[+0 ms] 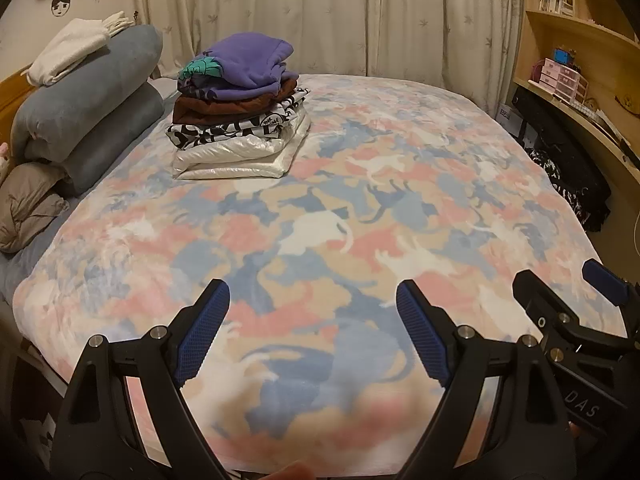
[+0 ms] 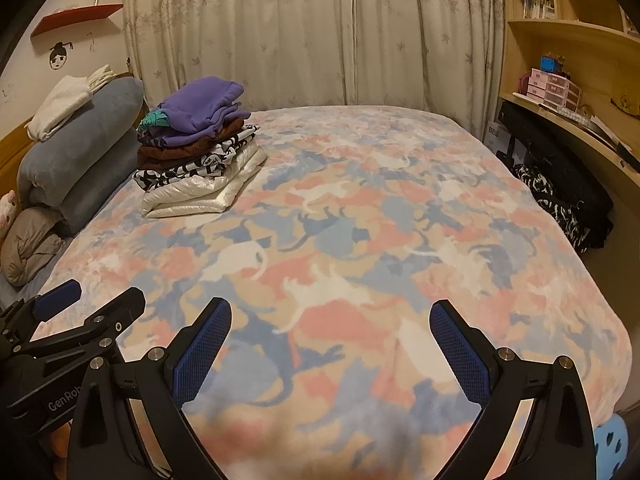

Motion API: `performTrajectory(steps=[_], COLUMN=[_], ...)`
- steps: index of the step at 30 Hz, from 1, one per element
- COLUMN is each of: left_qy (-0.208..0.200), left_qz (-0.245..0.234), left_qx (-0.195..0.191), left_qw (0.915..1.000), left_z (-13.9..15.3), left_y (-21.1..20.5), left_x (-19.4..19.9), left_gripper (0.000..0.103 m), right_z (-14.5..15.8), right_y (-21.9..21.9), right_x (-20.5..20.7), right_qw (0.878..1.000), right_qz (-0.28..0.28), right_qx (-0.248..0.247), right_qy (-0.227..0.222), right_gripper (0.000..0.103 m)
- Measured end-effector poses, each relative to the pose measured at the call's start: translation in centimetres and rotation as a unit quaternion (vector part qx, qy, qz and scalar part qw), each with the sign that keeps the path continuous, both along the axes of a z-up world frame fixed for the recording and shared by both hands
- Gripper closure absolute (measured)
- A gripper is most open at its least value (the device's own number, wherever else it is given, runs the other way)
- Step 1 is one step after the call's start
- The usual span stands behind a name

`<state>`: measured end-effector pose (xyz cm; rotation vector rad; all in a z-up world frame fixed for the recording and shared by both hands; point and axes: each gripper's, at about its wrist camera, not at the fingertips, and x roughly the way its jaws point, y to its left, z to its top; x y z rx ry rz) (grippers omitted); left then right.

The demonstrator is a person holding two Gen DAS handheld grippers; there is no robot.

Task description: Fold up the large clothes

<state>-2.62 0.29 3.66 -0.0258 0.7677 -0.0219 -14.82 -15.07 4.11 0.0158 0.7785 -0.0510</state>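
At far left we see rolled grey-blue bedding with a white knit on top. Beside it the stack of folded clothes sits on the bed: purple fleece on top, then brown, a black-and-white print, and glossy white at the bottom. It lies well ahead and left of both grippers. Our left gripper hangs released over the fluffy cat-patterned blanket, holding nothing; our right gripper is spread likewise, empty. We read "GenRob" and "DAS" on the gripper bodies. At right stands a wooden shelf.
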Motion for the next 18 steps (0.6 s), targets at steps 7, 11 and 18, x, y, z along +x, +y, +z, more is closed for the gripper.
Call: performTrajectory(steps=[7, 11, 18], left_qy=[0.001, 0.002, 0.002], left_qz=[0.001, 0.001, 0.001], left_qx=[0.001, 0.001, 0.003], left_qw=[1.0, 1.0, 1.0], left_z=[-0.12, -0.28, -0.25], left_y=[-0.07, -0.03, -0.05], left_x=[-0.02, -0.08, -0.1], left_gripper=[0.019, 0.019, 0.019], right_z=[-0.18, -0.19, -0.2], right_y=[-0.01, -0.04, -0.06], right_x=[0.0, 0.0, -0.01], right_qw=[1.0, 1.0, 1.0], right_qz=[0.0, -0.001, 0.0], right_qx=[0.002, 0.0, 0.0], right_qy=[0.001, 0.001, 0.0], right_gripper=[0.003, 0.003, 0.003])
